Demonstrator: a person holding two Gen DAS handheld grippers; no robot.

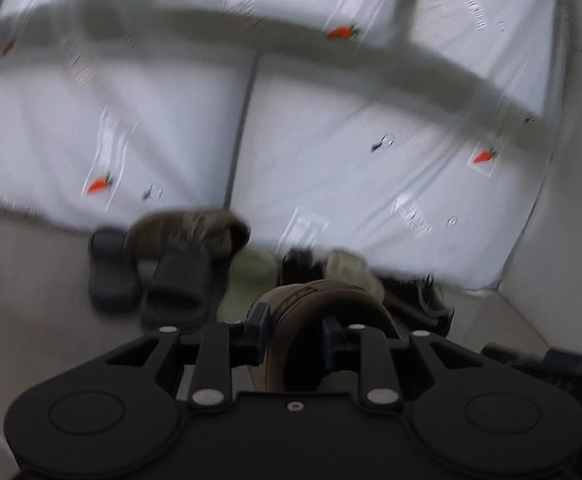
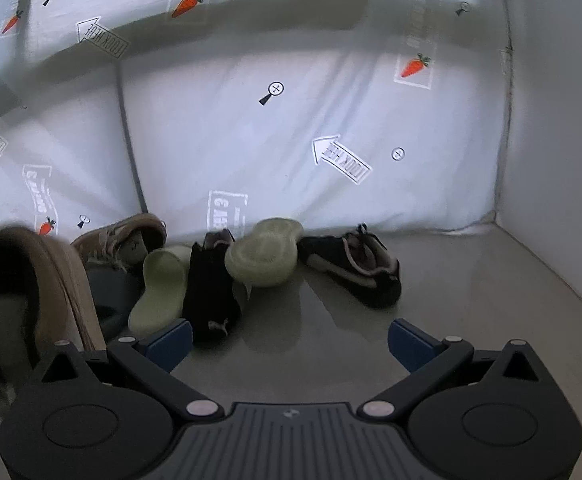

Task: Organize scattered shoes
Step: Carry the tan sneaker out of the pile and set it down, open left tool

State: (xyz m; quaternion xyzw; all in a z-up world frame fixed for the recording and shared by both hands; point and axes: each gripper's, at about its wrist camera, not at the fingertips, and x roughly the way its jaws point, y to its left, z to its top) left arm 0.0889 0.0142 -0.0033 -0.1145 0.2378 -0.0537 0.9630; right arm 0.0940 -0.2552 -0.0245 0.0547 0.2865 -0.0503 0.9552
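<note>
Left wrist view was blurred, yet the left gripper (image 1: 295,334) could be seen clamped on the side wall of a brown shoe (image 1: 315,304), one blue pad outside it and the other inside the opening, the shoe raised clear of the grey floor (image 1: 31,280). Beyond it, at the foot of a white curtain (image 1: 331,152) printed with carrots, lay the rest of the heap: two dark slides (image 1: 175,284) to the left, a second brown shoe (image 1: 195,232) resting over them, and pale green slippers (image 1: 351,268) further right.

In the right wrist view the right gripper (image 2: 289,344) stood wide apart with nothing between its pads, above bare floor. Ahead of it lay a black sneaker (image 2: 211,288) pointing toward the camera, with one pale green slipper just left of it and another propped on edge to its right. A second black sneaker (image 2: 355,272) lay at the far right, near the white wall (image 2: 551,120). The held brown shoe filled the near left edge
</note>
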